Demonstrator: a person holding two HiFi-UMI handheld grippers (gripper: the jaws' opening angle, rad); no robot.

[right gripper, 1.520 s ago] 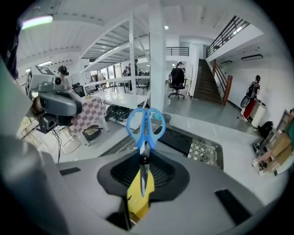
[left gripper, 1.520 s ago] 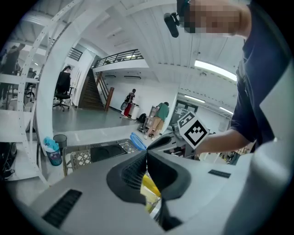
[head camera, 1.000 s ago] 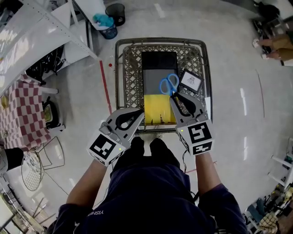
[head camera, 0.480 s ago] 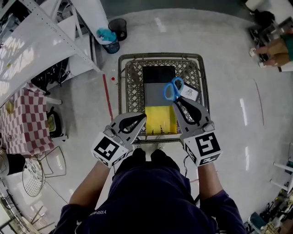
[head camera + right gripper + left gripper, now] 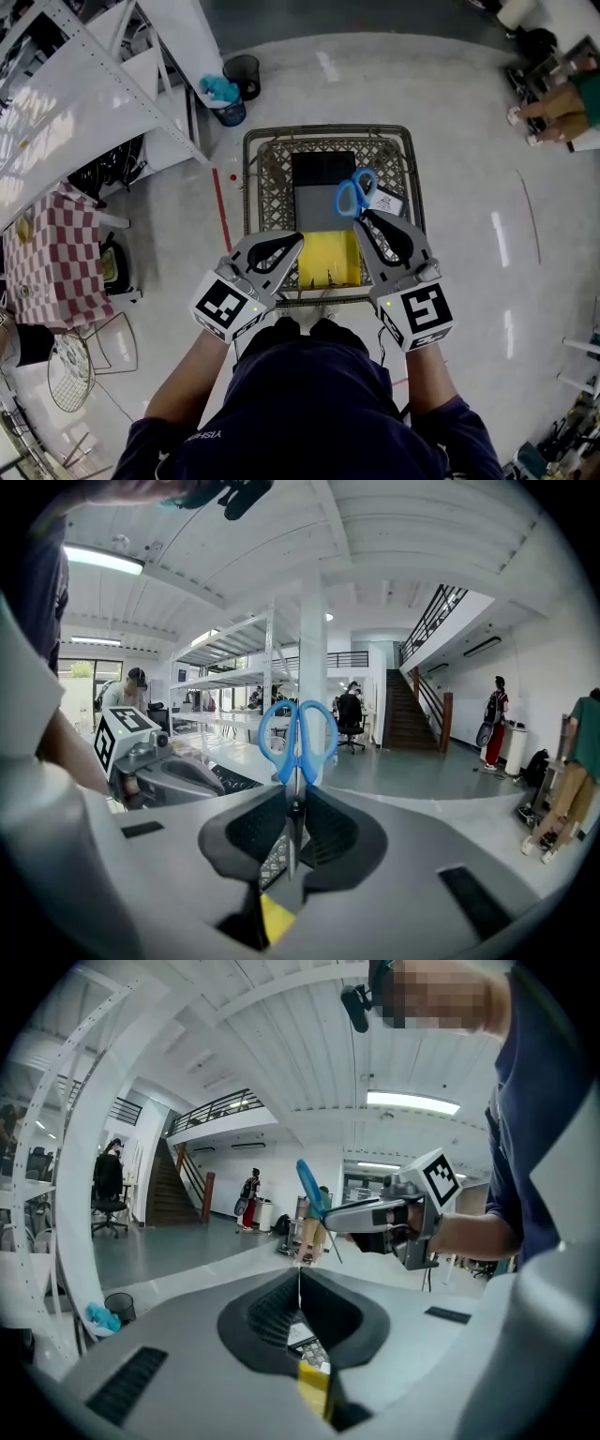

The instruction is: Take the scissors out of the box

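Note:
Blue-handled scissors (image 5: 354,193) hang above the wire basket (image 5: 251,178), their blades clamped in my right gripper (image 5: 362,216). In the right gripper view the handles (image 5: 298,735) stick up past the jaws of my right gripper (image 5: 292,803), which press on the blades. Inside the basket lies a dark box (image 5: 319,187) with a yellow flap (image 5: 328,260). My left gripper (image 5: 297,241) hovers over the basket's near left rim, jaws together and empty; its own view shows the left gripper (image 5: 300,1277) shut, with the scissors (image 5: 312,1196) held off to its right.
White shelving (image 5: 94,84) runs along the left, with a bin holding blue material (image 5: 223,97) and a black bin (image 5: 246,70) beside it. A checked cloth (image 5: 47,253) and a wire stool (image 5: 70,361) stand at lower left. A person (image 5: 562,94) is at upper right.
My right gripper has risen with the scissors, lifting them from beside the box to above the basket. The left gripper has risen a little too.

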